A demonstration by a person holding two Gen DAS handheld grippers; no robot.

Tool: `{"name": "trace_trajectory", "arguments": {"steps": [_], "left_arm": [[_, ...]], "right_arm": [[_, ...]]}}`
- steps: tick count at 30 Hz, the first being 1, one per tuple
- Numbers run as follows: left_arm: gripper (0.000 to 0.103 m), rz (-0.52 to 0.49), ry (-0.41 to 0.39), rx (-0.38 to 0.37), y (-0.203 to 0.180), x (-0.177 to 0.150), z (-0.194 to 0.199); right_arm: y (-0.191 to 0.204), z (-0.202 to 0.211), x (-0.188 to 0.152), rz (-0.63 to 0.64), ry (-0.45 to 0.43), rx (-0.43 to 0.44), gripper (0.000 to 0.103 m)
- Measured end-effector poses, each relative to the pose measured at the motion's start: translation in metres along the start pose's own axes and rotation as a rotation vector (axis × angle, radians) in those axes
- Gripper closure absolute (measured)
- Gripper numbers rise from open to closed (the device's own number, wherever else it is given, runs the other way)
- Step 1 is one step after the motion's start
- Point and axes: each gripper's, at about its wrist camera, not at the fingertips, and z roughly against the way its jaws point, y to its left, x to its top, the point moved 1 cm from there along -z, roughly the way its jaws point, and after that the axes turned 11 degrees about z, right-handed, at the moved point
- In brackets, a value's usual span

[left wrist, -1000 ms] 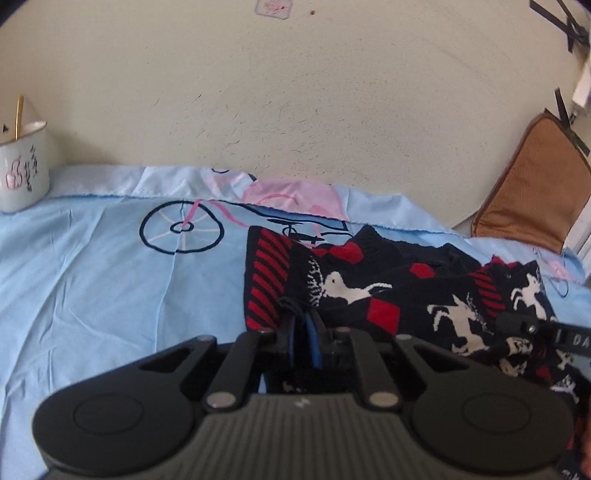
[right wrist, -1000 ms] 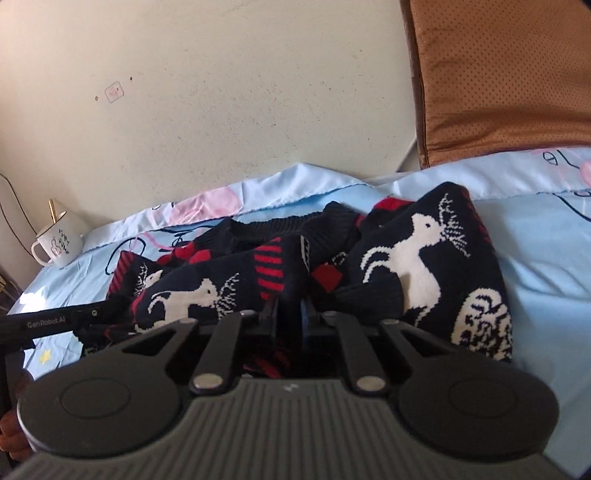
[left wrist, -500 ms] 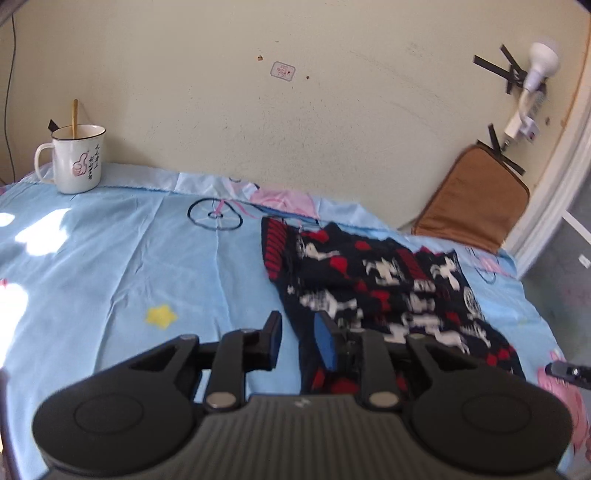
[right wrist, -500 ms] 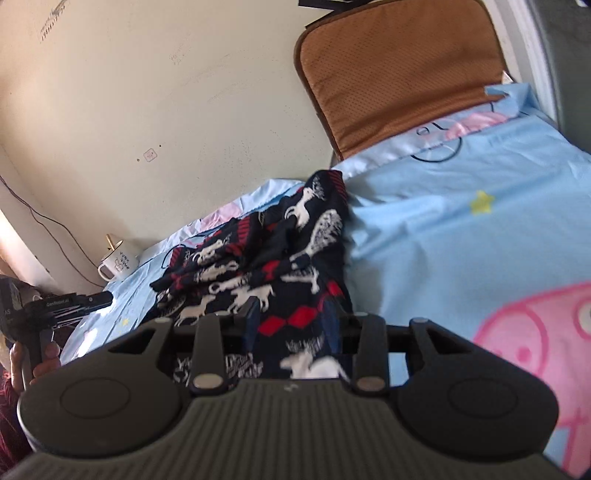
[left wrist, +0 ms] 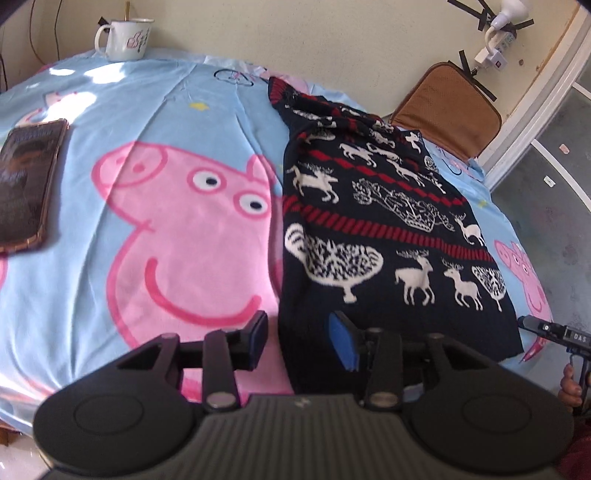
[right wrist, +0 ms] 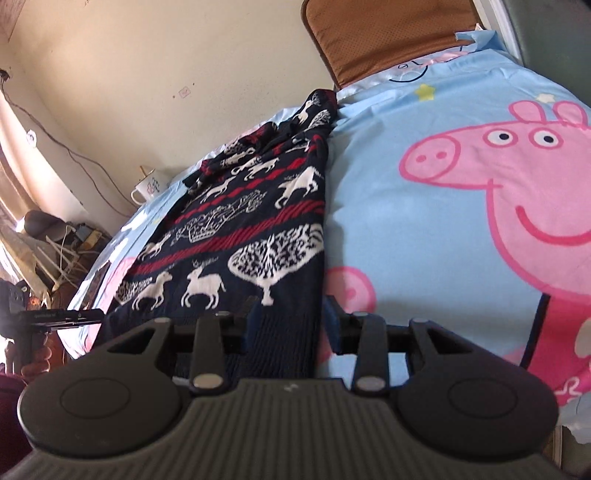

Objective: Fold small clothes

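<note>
A small navy knit sweater (left wrist: 376, 221) with white reindeer and red stripes lies spread flat on a light blue cartoon-pig bedsheet (left wrist: 159, 221). It also shows in the right wrist view (right wrist: 251, 236). My left gripper (left wrist: 299, 339) is open at the sweater's near left corner, its jaws on either side of the hem edge. My right gripper (right wrist: 291, 325) is open at the near right corner, and the hem lies between its jaws. The right gripper's tip shows at the left view's right edge (left wrist: 546, 328), and the left gripper's tip shows in the right view (right wrist: 59, 315).
A phone (left wrist: 26, 184) lies on the sheet at the left. A white mug (left wrist: 125, 35) stands at the far left by the wall. A brown cushion (left wrist: 447, 110) leans at the far right corner. The bed's right edge drops to a grey floor (left wrist: 554, 206).
Both grippers let go of the sweater, opened and pulled back to its near hem. The sweater went from a bunched heap to lying spread flat.
</note>
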Motion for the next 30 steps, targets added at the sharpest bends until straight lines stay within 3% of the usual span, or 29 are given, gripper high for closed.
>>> {"name": "trace_trajectory", "arguments": {"steps": [3,4,6,9,13,18,23,26,27,28,29,30], "left_arm": [[0.063,-0.002,0.0,-0.015,-0.008,-0.013,0.002],[0.071,-0.005,0.004,-0.014,-0.012,-0.015,0.001],[0.094,-0.029,0.029,-0.008,-0.02,-0.018,-0.002],[0.095,-0.041,0.013,-0.033,-0.029,-0.014,0.002],[0.095,0.041,-0.067,-0.154,-0.027,0.015,0.021],[0.095,0.179,-0.185,-0.251,-0.021,0.073,0.017],[0.095,0.23,-0.183,-0.168,-0.022,0.136,-0.037],[0.091,0.23,-0.167,-0.057,-0.025,0.169,-0.082],[0.086,0.246,-0.161,-0.023,-0.022,0.177,-0.096],[0.07,0.266,-0.149,0.016,-0.017,0.182,-0.106],[0.065,0.299,-0.144,0.041,-0.013,0.185,-0.112],[0.062,0.327,-0.142,0.019,-0.006,0.182,-0.111]], "right_arm": [[0.007,-0.004,-0.013,0.047,-0.002,-0.019,0.062],[0.01,-0.005,-0.016,0.05,-0.007,-0.006,0.064],[0.014,-0.01,-0.019,0.063,0.008,0.02,0.09],[0.018,-0.011,-0.018,0.073,-0.001,0.047,0.092],[0.009,0.006,0.004,0.019,-0.121,0.103,0.092],[-0.012,-0.002,0.055,-0.099,-0.254,0.05,0.092],[-0.032,-0.054,0.113,-0.117,-0.259,-0.006,0.092],[-0.043,-0.097,0.139,-0.107,-0.211,-0.071,0.092],[-0.046,-0.109,0.144,-0.101,-0.205,-0.095,0.091],[-0.045,-0.119,0.149,-0.081,-0.208,-0.125,0.088],[-0.045,-0.126,0.152,-0.051,-0.212,-0.2,0.077],[-0.045,-0.127,0.154,-0.042,-0.207,-0.257,0.066]]}}
